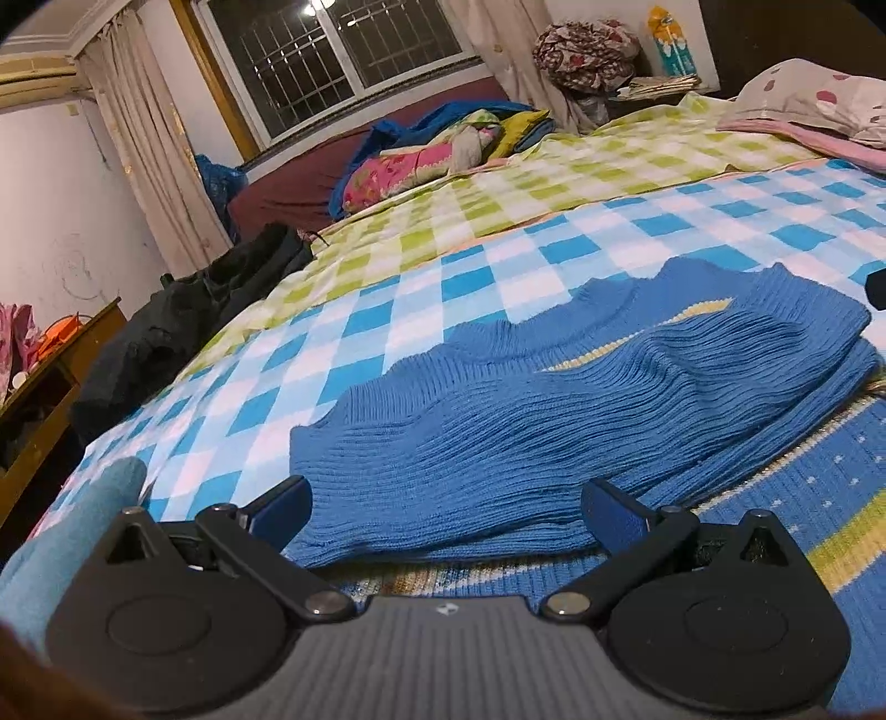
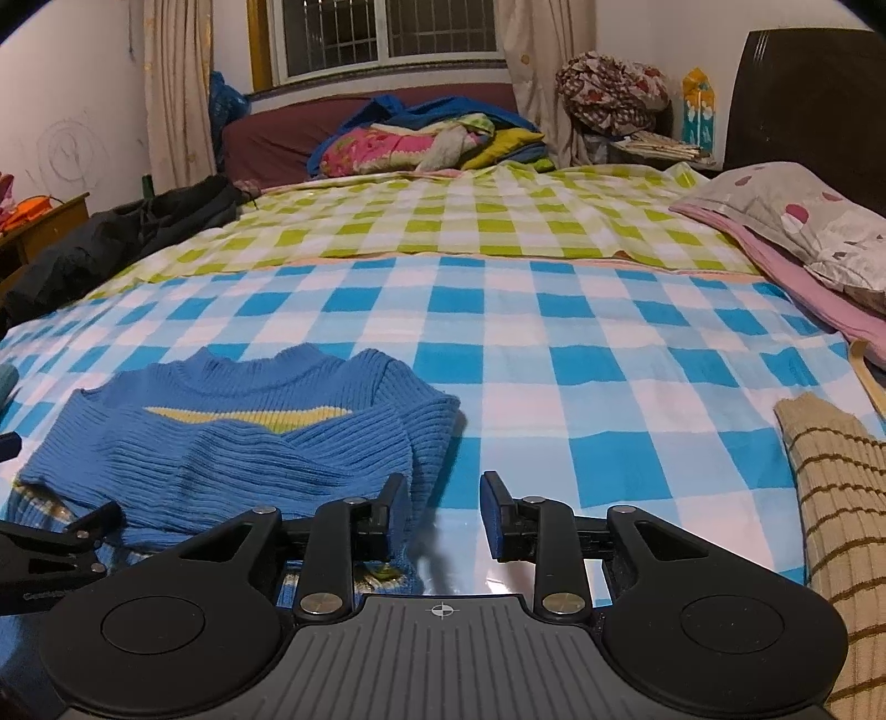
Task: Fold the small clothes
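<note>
Sweater (image 2: 232, 443) is my landmark: a small blue ribbed knit with a yellow stripe, lying partly folded on the bed (image 2: 581, 354), on the blue-and-white checked half of the cover, near the bed's front edge. I see its sleeves doubled over its body and its neck turned toward the window (image 2: 387, 33). Beyond the sweater the cover turns green-and-white check, and past that a heap of bright bedding (image 2: 421, 141) sits under the window. Off to the left of the sweater a dark jacket (image 1: 183, 315) is slumped over the bed's edge. To the right of the sweater, well apart from it, I see a pillow (image 2: 792, 221) with red spots on a pink sheet, and nearer to me a beige garment with brown stripes (image 2: 841, 526).

My left gripper (image 1: 446, 512) sits low at the sweater's near hem. Its jaws stand wide, one blue pad either side of the folded knit, and from the left wrist view I cannot make out either pad pressing on the cloth.

My right gripper (image 2: 443, 515) is at the sweater's right edge. Its jaws stand part open, well narrower than the left pair. The left finger lies against the edge of the knit while the right finger hangs over bare checked cover, so nothing is pinched between them
</note>
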Action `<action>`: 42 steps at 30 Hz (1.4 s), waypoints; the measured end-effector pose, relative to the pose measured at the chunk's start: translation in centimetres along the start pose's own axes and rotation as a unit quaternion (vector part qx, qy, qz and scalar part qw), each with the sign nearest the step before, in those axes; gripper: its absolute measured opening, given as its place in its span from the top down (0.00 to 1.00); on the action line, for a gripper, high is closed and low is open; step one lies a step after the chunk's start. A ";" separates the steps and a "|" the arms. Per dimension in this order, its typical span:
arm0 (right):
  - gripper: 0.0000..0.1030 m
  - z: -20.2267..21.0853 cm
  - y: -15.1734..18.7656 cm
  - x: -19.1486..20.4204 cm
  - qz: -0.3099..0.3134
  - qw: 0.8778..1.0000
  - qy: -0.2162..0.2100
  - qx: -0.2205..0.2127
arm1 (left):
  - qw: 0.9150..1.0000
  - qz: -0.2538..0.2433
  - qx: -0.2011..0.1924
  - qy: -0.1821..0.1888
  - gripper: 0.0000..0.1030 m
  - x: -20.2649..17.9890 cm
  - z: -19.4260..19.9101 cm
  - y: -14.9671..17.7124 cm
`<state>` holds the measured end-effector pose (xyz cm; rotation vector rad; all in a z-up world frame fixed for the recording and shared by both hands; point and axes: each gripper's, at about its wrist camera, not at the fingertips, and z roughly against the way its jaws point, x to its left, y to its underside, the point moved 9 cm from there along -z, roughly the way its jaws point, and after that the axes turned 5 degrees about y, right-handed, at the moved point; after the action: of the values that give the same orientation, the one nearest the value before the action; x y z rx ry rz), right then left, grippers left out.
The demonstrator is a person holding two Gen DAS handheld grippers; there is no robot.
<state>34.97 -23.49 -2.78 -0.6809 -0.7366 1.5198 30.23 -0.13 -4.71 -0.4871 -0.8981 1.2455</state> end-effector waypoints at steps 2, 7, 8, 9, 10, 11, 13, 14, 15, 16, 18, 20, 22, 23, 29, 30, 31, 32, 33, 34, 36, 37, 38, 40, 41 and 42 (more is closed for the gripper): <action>0.72 0.1 -0.1 0.0 0.002 1.000 0.001 -0.002 | 1.000 -0.002 -0.003 0.000 0.00 -0.1 0.4 -0.1; 0.72 0.4 -0.1 0.0 0.004 1.000 0.002 -0.004 | 1.000 -0.005 -0.008 0.000 0.00 -0.3 1.1 -0.5; 0.72 0.4 -0.1 0.0 0.004 1.000 0.003 -0.004 | 1.000 -0.006 -0.009 0.000 0.00 -0.3 1.2 -0.6; 0.72 0.5 -0.1 0.0 0.005 1.000 0.003 -0.005 | 1.000 -0.007 -0.009 -0.001 0.00 -0.4 1.3 -0.6; 0.72 0.4 -0.1 0.0 0.004 1.000 0.003 -0.005 | 1.000 -0.008 -0.010 -0.001 0.00 -0.4 1.5 -0.7; 0.72 0.4 -0.1 0.0 0.004 1.000 0.003 -0.005 | 1.000 -0.009 -0.010 -0.002 0.00 -0.5 1.6 -0.8; 0.72 0.6 -0.1 -0.1 0.004 1.000 0.003 -0.006 | 1.000 -0.010 -0.010 -0.003 0.00 -0.5 1.8 -0.9; 0.72 0.7 -0.2 -0.2 0.004 1.000 0.003 -0.007 | 1.000 -0.010 -0.010 -0.003 0.00 -0.6 1.9 -0.9; 0.71 0.8 -0.2 -0.2 0.003 1.000 0.004 -0.007 | 1.000 -0.010 -0.010 -0.003 0.00 -0.6 2.0 -0.9; 0.71 0.8 -0.2 -0.4 0.003 1.000 0.004 -0.007 | 1.000 -0.010 -0.010 -0.003 0.00 -0.6 1.9 -0.9; 0.71 0.9 -0.2 -0.6 0.002 1.000 0.004 -0.006 | 1.000 -0.011 -0.010 -0.002 0.00 -0.7 2.1 -0.9; 0.71 0.9 -0.1 -0.8 0.003 1.000 0.006 -0.005 | 1.000 -0.013 -0.010 -0.001 0.00 -1.0 2.3 -1.0; 0.71 0.9 -0.1 -0.9 0.004 1.000 0.006 -0.004 | 1.000 -0.016 -0.012 -0.001 0.00 -1.2 2.6 -1.1; 0.71 0.9 -0.1 -0.9 0.004 1.000 0.006 -0.004 | 1.000 -0.018 -0.013 -0.001 0.00 -1.3 2.7 -1.1; 0.71 0.9 -0.1 -0.9 0.004 1.000 0.007 -0.004 | 1.000 -0.022 -0.014 -0.002 0.00 -1.7 3.3 -1.3; 0.70 0.9 0.0 -0.9 0.005 1.000 0.007 -0.004 | 1.000 -0.023 -0.014 -0.002 0.00 -1.7 3.4 -1.3; 0.70 0.9 -0.1 -0.9 0.005 1.000 0.007 -0.004 | 1.000 -0.023 -0.015 -0.002 0.00 -1.7 3.4 -1.3; 0.68 0.9 0.0 -1.0 0.005 1.000 0.008 -0.004 | 1.000 -0.024 -0.015 -0.002 0.00 -1.7 3.5 -1.3; 0.67 0.9 0.0 -1.1 0.006 1.000 0.009 -0.004 | 1.000 -0.025 -0.015 -0.002 0.00 -1.8 3.6 -1.3; 0.67 0.9 0.1 -1.3 0.007 1.000 0.010 -0.005 | 1.000 -0.026 -0.015 -0.002 0.00 -1.8 3.6 -1.3; 0.67 1.0 0.1 -1.6 0.009 1.000 0.012 -0.007 | 1.000 -0.028 -0.014 -0.001 0.00 -1.9 3.7 -1.2; 0.67 1.1 0.1 -1.8 0.010 1.000 0.014 -0.009 | 0.999 -0.030 -0.013 0.000 0.00 -1.9 3.8 -1.0; 0.67 1.1 0.0 -2.0 0.009 1.000 0.016 -0.011 | 0.999 -0.032 -0.012 0.000 0.00 -1.9 3.8 -0.9; 0.67 1.2 -0.1 -2.6 0.003 1.000 0.017 -0.014 | 0.999 -0.034 -0.014 0.000 0.00 -1.8 4.0 -0.8; 0.67 1.3 -0.2 -2.8 -0.001 1.000 0.017 -0.016 | 0.999 -0.031 -0.015 0.000 0.00 -1.7 4.0 -0.7; 0.67 1.3 -0.3 -3.2 -0.007 1.000 0.018 -0.017 | 1.000 -0.025 -0.017 0.002 0.00 -1.4 4.1 -0.7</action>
<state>34.34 -26.74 -1.71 -0.7253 -0.7396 1.4827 27.26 -2.29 -2.26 -0.4906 -0.9233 1.1855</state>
